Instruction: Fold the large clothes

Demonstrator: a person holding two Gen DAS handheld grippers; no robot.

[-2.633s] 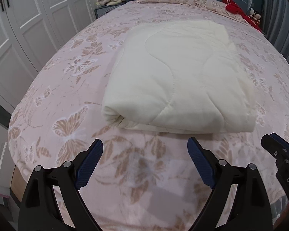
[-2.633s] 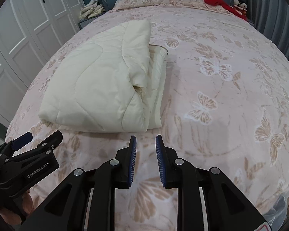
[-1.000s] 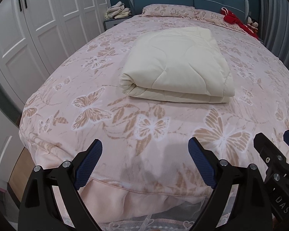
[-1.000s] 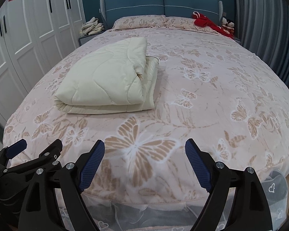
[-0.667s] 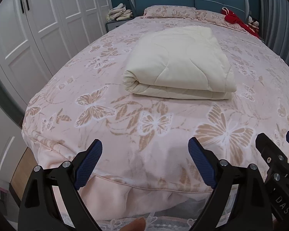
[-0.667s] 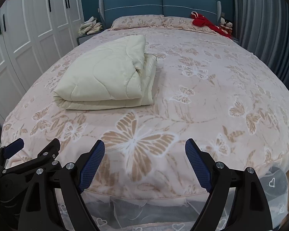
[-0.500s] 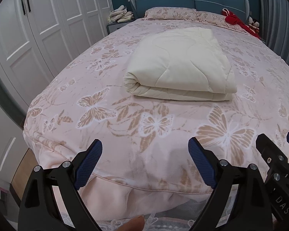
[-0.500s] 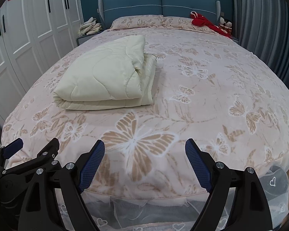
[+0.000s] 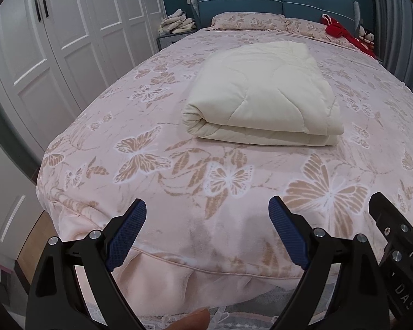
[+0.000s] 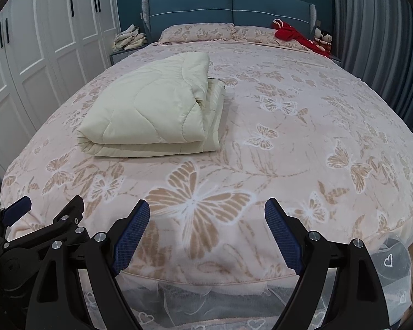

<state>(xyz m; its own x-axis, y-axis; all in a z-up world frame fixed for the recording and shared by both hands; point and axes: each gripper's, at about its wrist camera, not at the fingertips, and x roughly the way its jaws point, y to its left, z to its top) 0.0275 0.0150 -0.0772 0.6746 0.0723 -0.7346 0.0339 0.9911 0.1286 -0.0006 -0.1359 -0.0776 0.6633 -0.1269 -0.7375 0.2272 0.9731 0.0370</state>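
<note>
Quilt [image 9: 264, 93], cream and folded into a thick rectangle, lies mid-bed on the butterfly bedspread [image 9: 206, 176], toward the wardrobe side. Left gripper [image 9: 208, 221] and right gripper [image 10: 207, 221] hover spread wide and empty at the bedspread's foot edge, well apart from it. Any tidying should square the stepped right-hand layers.

Cream quilt [image 9: 264, 93] on pink bedspread [image 9: 179, 181] (tan-and-white butterflies), teal headboard [image 10: 228, 5], blue-padded black fingers [image 10: 132, 231]
</note>
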